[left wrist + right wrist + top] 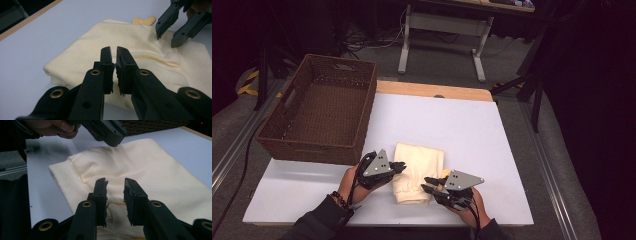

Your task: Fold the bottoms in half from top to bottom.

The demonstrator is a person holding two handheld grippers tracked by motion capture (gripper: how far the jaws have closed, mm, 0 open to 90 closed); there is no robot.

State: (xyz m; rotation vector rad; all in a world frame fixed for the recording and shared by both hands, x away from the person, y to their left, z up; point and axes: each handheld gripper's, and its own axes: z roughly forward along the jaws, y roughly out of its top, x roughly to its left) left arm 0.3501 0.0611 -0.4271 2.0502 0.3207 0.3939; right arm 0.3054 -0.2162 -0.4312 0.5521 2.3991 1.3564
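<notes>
High view: empty wicker basket (319,107)

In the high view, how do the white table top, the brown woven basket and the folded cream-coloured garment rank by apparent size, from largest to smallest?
1. White table top: clearly the largest.
2. Brown woven basket: plainly smaller than the table top.
3. Folded cream-coloured garment: the smallest, though it lies nearer the camera than the basket.

Grey floor (512,55) and a white-legged desk (444,22) lie behind the table in dim light
</notes>
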